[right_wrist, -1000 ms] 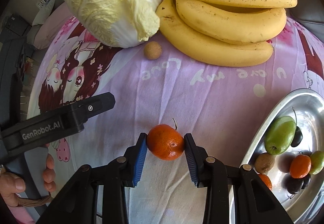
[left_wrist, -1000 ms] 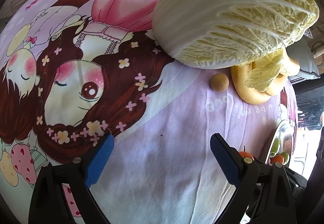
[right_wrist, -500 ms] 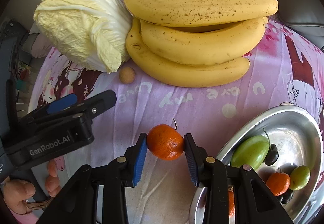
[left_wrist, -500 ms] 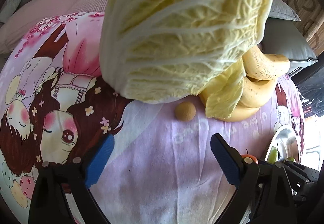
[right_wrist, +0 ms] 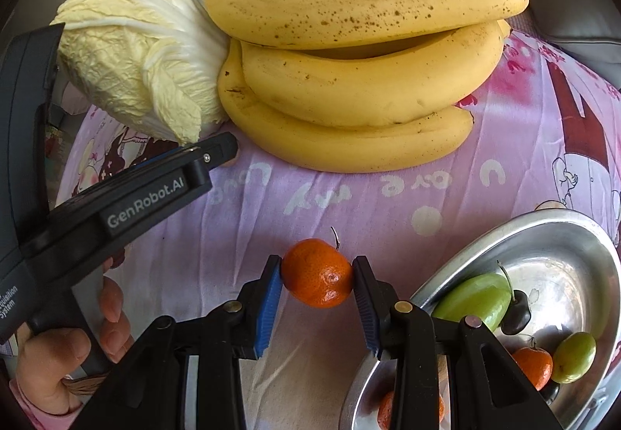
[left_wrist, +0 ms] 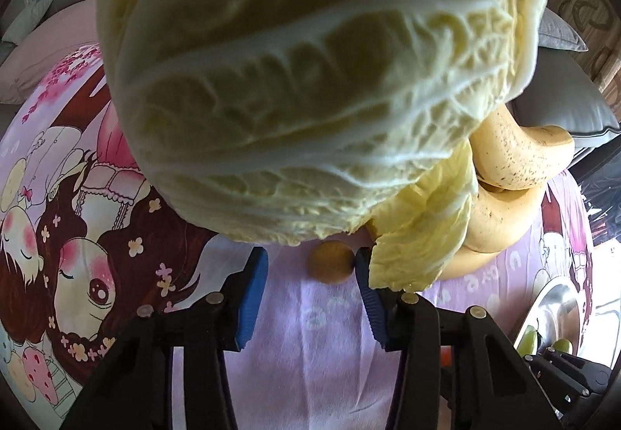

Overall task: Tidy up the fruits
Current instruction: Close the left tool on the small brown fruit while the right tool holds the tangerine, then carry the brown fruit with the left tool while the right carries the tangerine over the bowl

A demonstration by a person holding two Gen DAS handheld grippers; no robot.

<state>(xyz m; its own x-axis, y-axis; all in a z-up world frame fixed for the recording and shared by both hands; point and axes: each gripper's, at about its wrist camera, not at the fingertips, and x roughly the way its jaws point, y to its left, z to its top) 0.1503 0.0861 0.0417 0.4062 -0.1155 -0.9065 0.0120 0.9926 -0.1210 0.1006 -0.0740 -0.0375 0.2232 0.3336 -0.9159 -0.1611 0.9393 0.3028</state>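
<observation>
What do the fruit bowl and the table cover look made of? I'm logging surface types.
The bowl looks like polished metal, likely stainless steel: silvery, with mirror-like reflections of the fruit inside. The cover looks like thin printed fabric: matte lilac with cartoon figures and lettering, and fine wrinkles. The exact fibre cannot be told.

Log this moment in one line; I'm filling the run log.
left hand-held gripper: open around small brown fruit under cabbage | right hand-held gripper: shut on tangerine | metal bowl: holds fruit
</observation>
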